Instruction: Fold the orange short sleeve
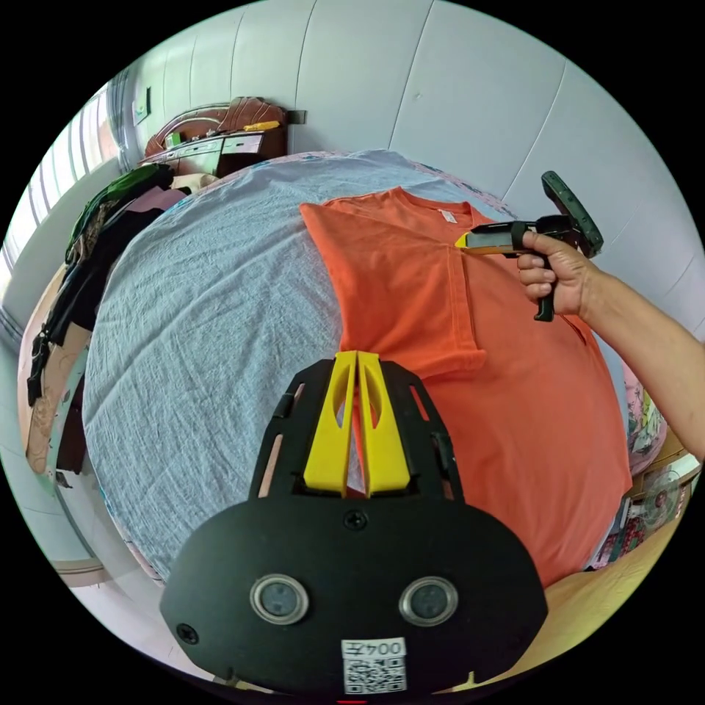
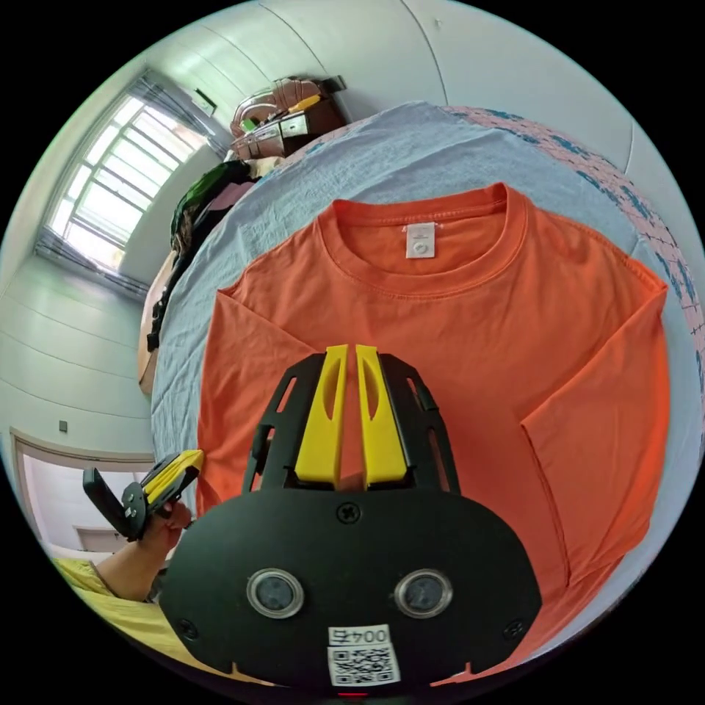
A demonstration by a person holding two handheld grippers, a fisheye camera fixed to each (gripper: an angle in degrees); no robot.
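The left gripper (image 1: 357, 355), jaws closed, pinches the orange shirt's (image 1: 514, 411) folded sleeve; the right gripper (image 1: 464, 241) at two o'clock.

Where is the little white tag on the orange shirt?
In the right gripper view, the white tag sits inside the back of the collar of the orange shirt, near the picture's top, beyond the right gripper.

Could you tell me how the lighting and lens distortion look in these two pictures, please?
Left gripper view: soft, even daylight, no hard shadows; the fisheye bulges the grey bedsheet and the orange shirt into a dome. Right gripper view: the window is bright, nearly washed out; the wall panel lines curve strongly; the shirt's neck label stays sharp.
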